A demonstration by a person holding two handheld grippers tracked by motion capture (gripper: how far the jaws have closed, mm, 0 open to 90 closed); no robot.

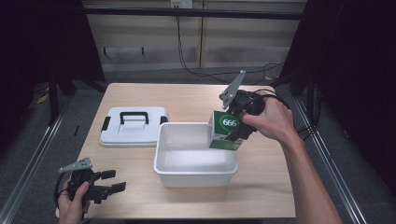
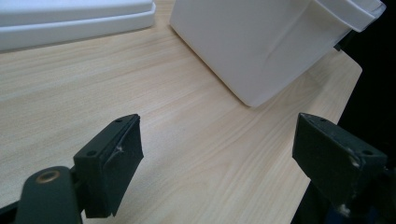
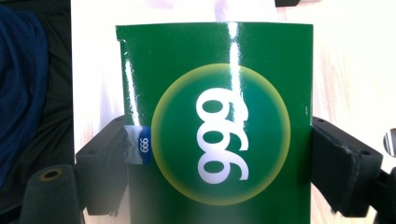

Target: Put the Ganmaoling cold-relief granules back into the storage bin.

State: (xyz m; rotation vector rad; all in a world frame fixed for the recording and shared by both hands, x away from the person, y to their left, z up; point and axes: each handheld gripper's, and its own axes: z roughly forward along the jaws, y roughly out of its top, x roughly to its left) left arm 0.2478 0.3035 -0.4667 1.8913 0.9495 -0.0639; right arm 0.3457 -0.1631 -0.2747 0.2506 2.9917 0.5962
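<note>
A green box printed with "999" (image 1: 226, 130) hangs over the right rim of the white bin (image 1: 195, 173), held by my right gripper (image 1: 240, 122), which is shut on its sides. In the right gripper view the box (image 3: 219, 126) is clamped between both black pads (image 3: 102, 168). My left gripper (image 1: 112, 181) rests low at the table's front left corner, open and holding nothing. In the left gripper view its jaws stand wide apart (image 2: 217, 163) over bare wood, pointing toward the bin's outer wall (image 2: 252, 46).
A white lid with a black handle (image 1: 134, 125) lies flat left of the bin, also seen as the lid (image 2: 70, 18) in the left gripper view. The wooden table's front edge (image 1: 187, 215) is close to my left hand. Dark curtains flank both sides.
</note>
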